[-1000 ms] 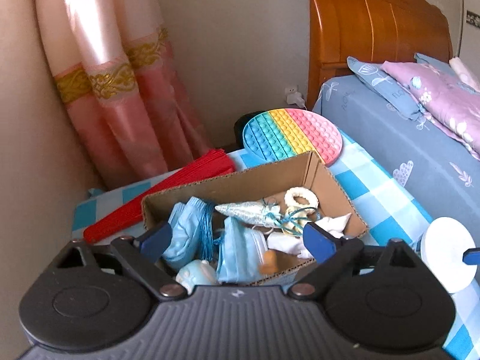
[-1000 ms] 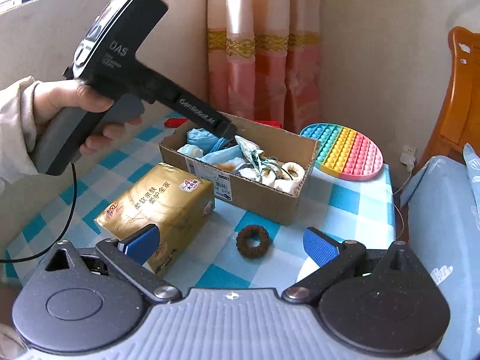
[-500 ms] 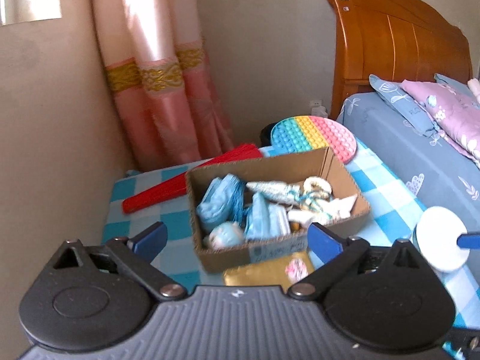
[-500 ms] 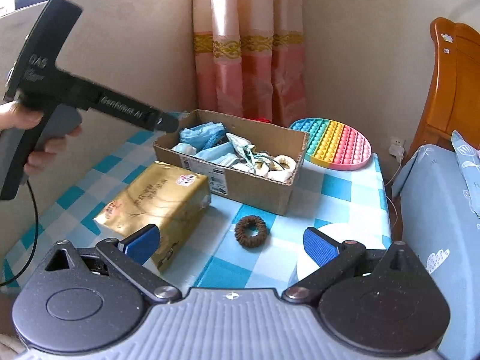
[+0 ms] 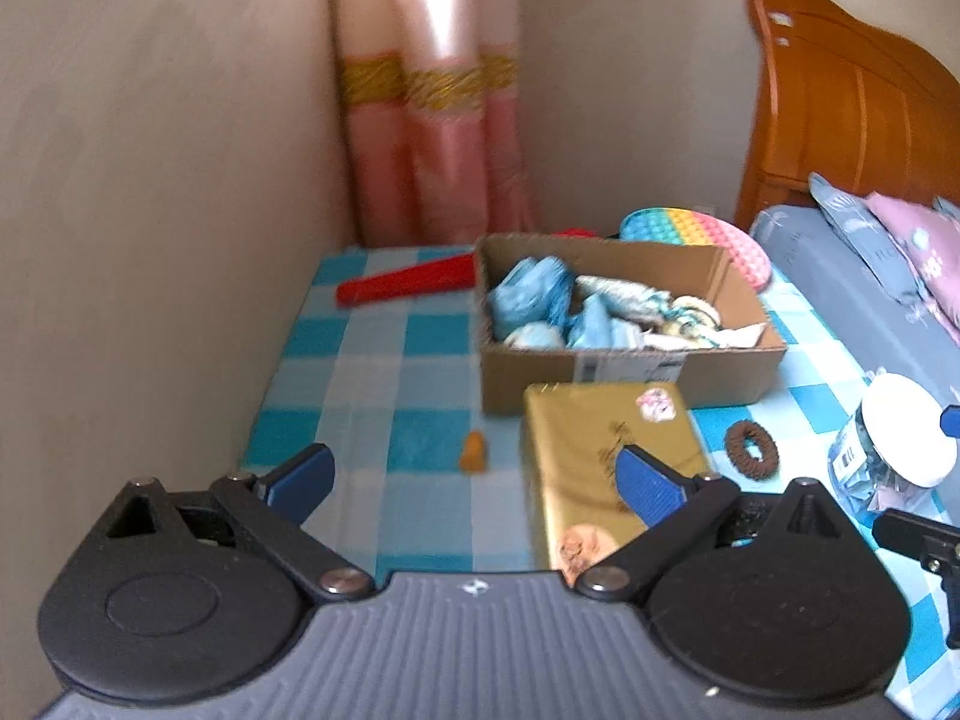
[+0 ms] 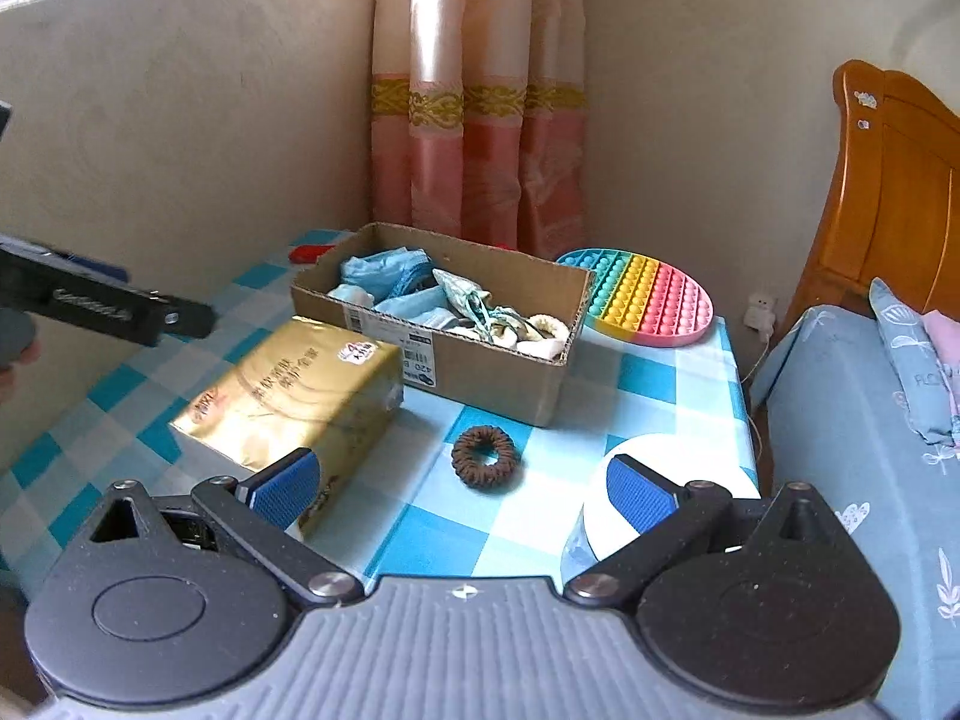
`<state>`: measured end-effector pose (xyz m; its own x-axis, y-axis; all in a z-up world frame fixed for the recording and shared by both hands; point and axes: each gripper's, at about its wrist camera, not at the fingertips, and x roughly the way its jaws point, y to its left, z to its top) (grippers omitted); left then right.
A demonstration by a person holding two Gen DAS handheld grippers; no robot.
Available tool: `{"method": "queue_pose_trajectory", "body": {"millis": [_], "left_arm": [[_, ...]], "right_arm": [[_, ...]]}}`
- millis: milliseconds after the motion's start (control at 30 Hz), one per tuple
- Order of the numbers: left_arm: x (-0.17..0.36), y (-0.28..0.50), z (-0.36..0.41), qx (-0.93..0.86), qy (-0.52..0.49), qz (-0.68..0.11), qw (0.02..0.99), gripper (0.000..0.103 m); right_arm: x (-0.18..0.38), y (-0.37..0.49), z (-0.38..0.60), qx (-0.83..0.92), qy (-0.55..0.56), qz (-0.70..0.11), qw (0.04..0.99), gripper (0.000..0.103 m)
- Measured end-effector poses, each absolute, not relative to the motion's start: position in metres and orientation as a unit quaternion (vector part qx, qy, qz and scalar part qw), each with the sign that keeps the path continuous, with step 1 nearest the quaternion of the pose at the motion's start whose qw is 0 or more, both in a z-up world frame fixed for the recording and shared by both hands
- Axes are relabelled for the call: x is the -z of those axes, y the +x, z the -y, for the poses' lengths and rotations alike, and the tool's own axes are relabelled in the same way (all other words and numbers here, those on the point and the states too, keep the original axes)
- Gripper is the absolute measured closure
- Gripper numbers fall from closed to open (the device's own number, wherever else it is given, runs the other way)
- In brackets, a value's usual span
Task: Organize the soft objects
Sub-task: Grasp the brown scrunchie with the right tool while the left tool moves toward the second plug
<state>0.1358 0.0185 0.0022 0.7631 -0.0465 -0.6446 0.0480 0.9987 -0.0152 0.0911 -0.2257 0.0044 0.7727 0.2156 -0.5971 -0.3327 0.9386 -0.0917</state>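
Observation:
A cardboard box (image 5: 624, 369) (image 6: 480, 360) on the checkered table holds blue face masks (image 5: 528, 294) (image 6: 384, 270), a pouch and white soft items. A brown hair scrunchie (image 5: 751, 451) (image 6: 485, 455) lies on the cloth in front of the box. A gold tissue pack (image 5: 606, 462) (image 6: 294, 390) lies beside it. A small orange piece (image 5: 473, 450) lies left of the pack. My left gripper (image 5: 474, 480) is open and empty, well back from the box. My right gripper (image 6: 462, 489) is open and empty, just short of the scrunchie.
A rainbow pop-it toy (image 6: 648, 300) lies behind the box. A red folded fan (image 5: 408, 285) lies at the back left. A white-lidded jar (image 5: 900, 450) (image 6: 600, 516) stands at the table's right edge. Walls, a curtain (image 6: 474, 138) and a bed (image 6: 870, 420) surround the table.
My left gripper has pulled back and away from the box, so the tissue pack, scrunchie and more table now show. My right gripper has hardly moved.

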Motion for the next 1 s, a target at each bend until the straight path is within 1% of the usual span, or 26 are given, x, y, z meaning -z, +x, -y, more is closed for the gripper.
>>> {"method": "queue_pose_trajectory", "body": {"millis": [300, 600, 733, 767, 833, 1000], "left_arm": [[0.009, 0.136, -0.036, -0.003, -0.02, -0.354, 0.935, 0.003], [0.023, 0.154, -0.044, -0.004, -0.034, -0.366, 0.93, 0.003], [0.029, 0.163, -0.047, -0.01, -0.031, -0.371, 0.928, 0.003], [0.03, 0.165, -0.049, -0.012, -0.031, -0.372, 0.928, 0.003], [0.032, 0.168, -0.051, -0.014, -0.034, -0.374, 0.927, 0.003], [0.036, 0.174, -0.052, -0.014, -0.035, -0.377, 0.926, 0.003]], "right_arm": [[0.008, 0.11, 0.211, -0.148, -0.13, -0.306, 0.931, 0.0], [0.034, 0.155, 0.195, -0.144, -0.157, -0.348, 0.913, 0.001], [0.044, 0.176, 0.189, -0.129, -0.164, -0.361, 0.909, 0.005], [0.045, 0.18, 0.189, -0.128, -0.165, -0.362, 0.908, 0.009], [0.049, 0.188, 0.187, -0.13, -0.168, -0.371, 0.904, 0.014], [0.057, 0.201, 0.185, -0.137, -0.174, -0.384, 0.896, 0.021]]}}
